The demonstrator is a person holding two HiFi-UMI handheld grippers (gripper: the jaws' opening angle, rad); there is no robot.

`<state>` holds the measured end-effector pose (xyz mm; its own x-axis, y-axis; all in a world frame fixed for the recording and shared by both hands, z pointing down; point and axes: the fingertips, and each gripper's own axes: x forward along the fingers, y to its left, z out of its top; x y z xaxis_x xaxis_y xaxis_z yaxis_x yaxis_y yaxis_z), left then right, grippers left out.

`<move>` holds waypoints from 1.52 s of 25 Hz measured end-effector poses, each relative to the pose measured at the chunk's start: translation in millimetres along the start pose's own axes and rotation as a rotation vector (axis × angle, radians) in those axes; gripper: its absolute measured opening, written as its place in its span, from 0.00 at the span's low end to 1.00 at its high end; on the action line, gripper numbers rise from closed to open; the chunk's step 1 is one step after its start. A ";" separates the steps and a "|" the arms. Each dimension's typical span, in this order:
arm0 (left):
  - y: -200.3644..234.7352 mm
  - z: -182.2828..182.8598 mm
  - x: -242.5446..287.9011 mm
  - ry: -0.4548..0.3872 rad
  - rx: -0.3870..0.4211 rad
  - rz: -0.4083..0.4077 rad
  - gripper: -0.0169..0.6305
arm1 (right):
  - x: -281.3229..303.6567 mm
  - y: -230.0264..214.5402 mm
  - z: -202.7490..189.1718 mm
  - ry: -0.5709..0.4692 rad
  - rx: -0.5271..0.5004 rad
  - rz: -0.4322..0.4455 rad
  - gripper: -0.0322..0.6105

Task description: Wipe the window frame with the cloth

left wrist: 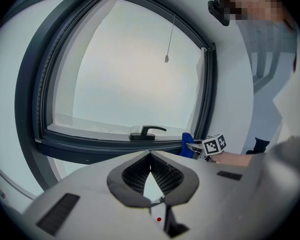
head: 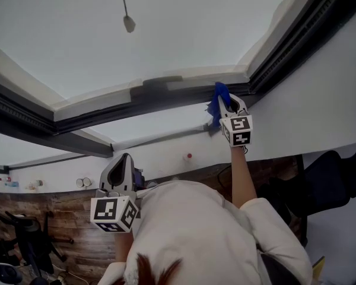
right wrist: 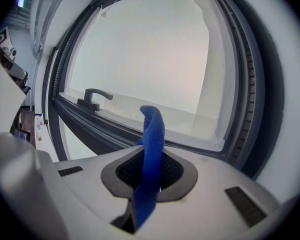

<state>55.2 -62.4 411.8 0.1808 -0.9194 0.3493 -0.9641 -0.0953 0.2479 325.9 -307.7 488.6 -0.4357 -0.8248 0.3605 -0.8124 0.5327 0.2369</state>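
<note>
Right hand-held gripper (head: pixel 225 101), cloth (right wrist: pixel 152 134) near handle (right wrist: pixel 92 98).

Right gripper (head: pixel 226 101), arm raised, clamps the cloth (head: pixel 215 107); left gripper (head: pixel 123 161) low, closed

White wall (head: pixel 320 100), bright window pane (head: pixel 166 34), pull cord (head: pixel 129 22) hanging — wood-plank floor (head: pixel 59 218), dark chair (head: pixel 329 180) at right.

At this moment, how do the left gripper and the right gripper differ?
The right gripper is shut on the blue cloth; the left gripper is shut with nothing between its jaws. The right gripper is raised to the window frame, near its lower right corner, while the left gripper sits lower, well short of the frame. Both face the window frame.
</note>
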 end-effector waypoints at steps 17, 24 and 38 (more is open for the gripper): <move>-2.9 1.1 8.3 0.001 0.001 -0.007 0.04 | -6.7 -34.9 -12.8 0.013 0.027 -0.074 0.12; -3.3 1.9 9.5 -0.002 0.002 -0.009 0.04 | -9.8 -55.0 -50.5 0.169 0.020 -0.118 0.12; -5.2 6.2 17.6 0.016 0.009 -0.021 0.04 | -16.3 -82.1 -33.4 0.075 0.120 -0.158 0.12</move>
<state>62.2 -80.4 411.1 0.2042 -0.9108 0.3587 -0.9616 -0.1180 0.2476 412.6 -331.7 493.3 -0.2722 -0.8775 0.3947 -0.9107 0.3674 0.1888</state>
